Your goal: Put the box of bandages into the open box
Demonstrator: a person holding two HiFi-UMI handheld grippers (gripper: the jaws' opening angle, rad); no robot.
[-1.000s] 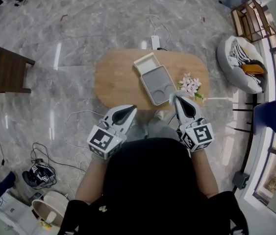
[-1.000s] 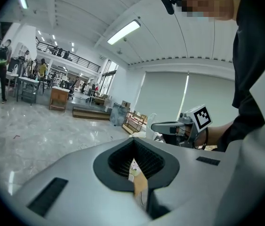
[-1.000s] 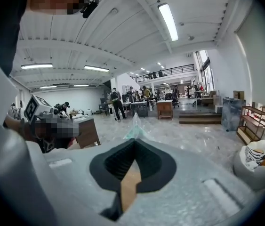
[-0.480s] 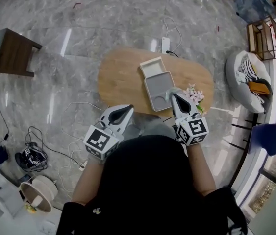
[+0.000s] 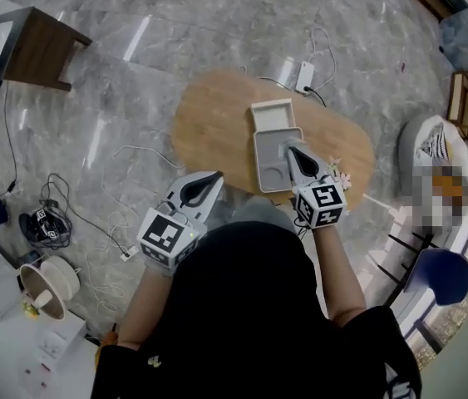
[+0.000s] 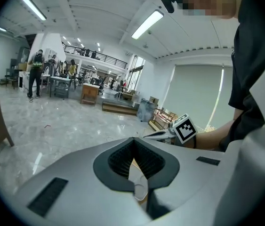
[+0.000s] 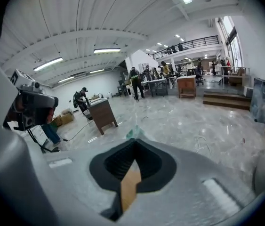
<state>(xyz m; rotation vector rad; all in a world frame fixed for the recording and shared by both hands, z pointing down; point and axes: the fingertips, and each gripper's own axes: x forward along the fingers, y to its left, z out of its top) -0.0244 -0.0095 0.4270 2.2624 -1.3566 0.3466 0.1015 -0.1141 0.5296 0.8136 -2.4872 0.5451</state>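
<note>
Your right gripper (image 5: 288,149) sits above the open box (image 5: 267,163), its tip over the right side of the grey tray. You cannot tell from the head view whether it touches. In the right gripper view (image 7: 134,141) its jaws are pressed together with nothing between them, and only a sliver of wood shows through the gap behind the pads.

Your left gripper (image 5: 216,176) hangs just off the near left edge of the counter (image 5: 213,131), apart from the box. Its jaws (image 6: 133,138) also meet at the tips and carry nothing. Past them you see your right gripper and its marker cube off to the right.

The open box lies near the middle of the oval wooden counter, long side pointing away from you. A smaller cream piece (image 5: 271,113) with a raised rim touches its far end. You cannot tell whether this is the box of bandages or the lid, and no other bandage box can be made out. Neither gripper holds it.

A sprig of pink flowers (image 5: 342,177) lies on the counter just right of the box, beside your right gripper's cube. A white charger (image 5: 304,77) with its cable rests on the marble floor (image 5: 134,98) past the far edge. A dark wooden side table (image 5: 38,44) stands well off to the left.
</note>
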